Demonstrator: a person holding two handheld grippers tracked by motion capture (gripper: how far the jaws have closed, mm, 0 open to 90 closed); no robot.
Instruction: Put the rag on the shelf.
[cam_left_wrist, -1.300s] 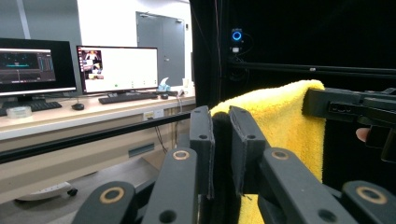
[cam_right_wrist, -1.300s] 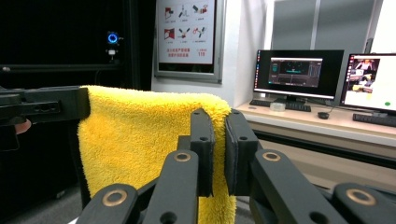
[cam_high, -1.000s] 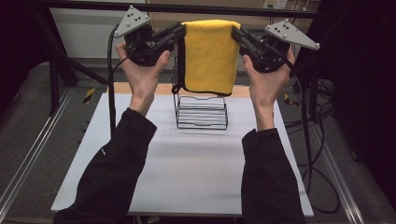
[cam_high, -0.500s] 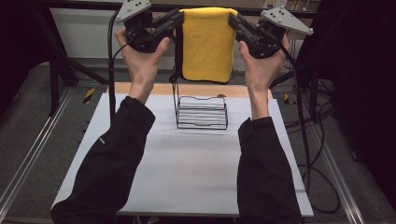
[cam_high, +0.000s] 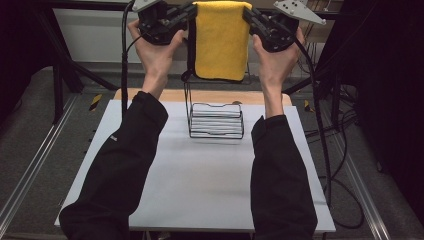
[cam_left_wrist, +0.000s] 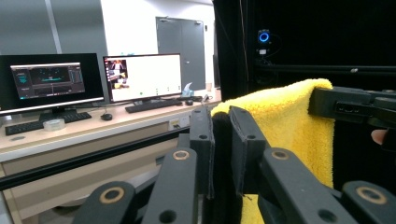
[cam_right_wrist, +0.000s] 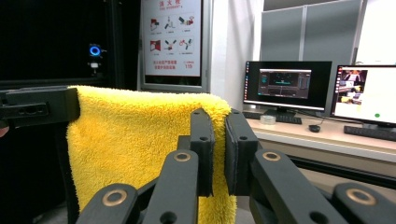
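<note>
A yellow towel hangs flat in the air, held by its two top corners high above the table. My left gripper is shut on the left corner and my right gripper on the right corner. In the left gripper view the jaws pinch the towel's edge, with the other gripper on the far side. The right gripper view shows its jaws closed on the towel. A black wire rack stands on the table below the towel.
The white table top has a wooden strip along its far edge. A thin black upright rises from the rack behind the towel's left edge. Cables trail down the right side. Monitors stand on a desk beyond.
Both hands have lifted the towel higher and farther from the person. Its bottom edge now hangs well above the rack. The grip on both corners is unchanged.
</note>
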